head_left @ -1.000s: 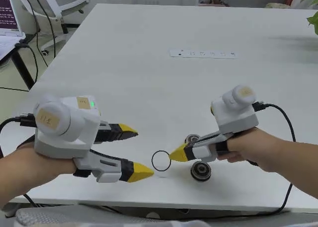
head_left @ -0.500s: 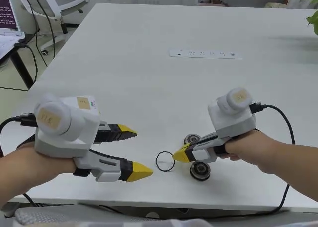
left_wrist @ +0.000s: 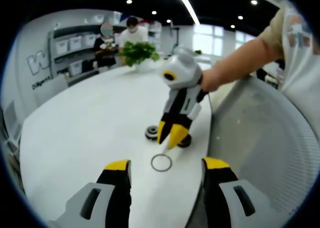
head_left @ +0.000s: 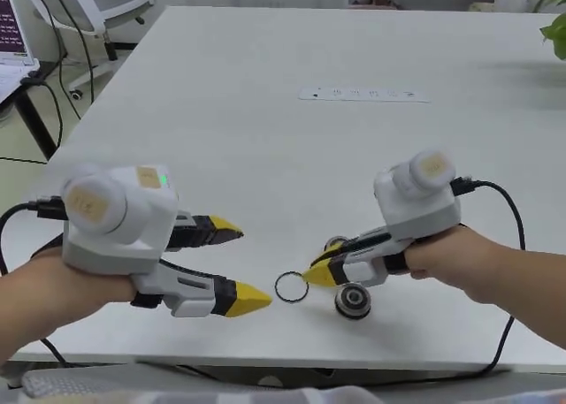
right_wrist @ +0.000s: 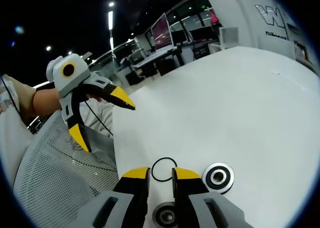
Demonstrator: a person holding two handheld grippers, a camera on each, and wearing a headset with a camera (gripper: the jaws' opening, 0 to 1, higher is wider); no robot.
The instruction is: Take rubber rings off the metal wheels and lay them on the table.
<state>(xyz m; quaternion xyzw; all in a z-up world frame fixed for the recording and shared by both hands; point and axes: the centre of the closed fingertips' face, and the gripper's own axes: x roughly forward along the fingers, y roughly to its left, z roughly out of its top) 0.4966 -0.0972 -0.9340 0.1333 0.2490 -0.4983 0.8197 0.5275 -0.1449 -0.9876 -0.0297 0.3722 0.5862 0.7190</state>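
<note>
A thin black rubber ring (head_left: 276, 286) lies flat on the white table (head_left: 265, 139) near its front edge. My right gripper (head_left: 311, 275) hovers just right of it, jaws a narrow gap apart with nothing between them. One metal wheel (head_left: 354, 301) sits below that gripper, and a second wheel (head_left: 335, 243) peeks out behind it. My left gripper (head_left: 245, 264) is wide open to the left of the ring. In the right gripper view the ring (right_wrist: 164, 158) lies ahead of my jaws, with one wheel (right_wrist: 218, 177) to the right and another wheel (right_wrist: 165, 215) beneath them.
A white power strip (head_left: 363, 94) lies farther back on the table. The table's front edge (head_left: 265, 362) runs close under both grippers. A cable (head_left: 508, 218) trails from the right gripper. A green plant (left_wrist: 140, 51) stands at the far end in the left gripper view.
The ring and wheels lie where they were. The right gripper's jaws look slightly more parted than a second ago. The left gripper has stayed open in place.
</note>
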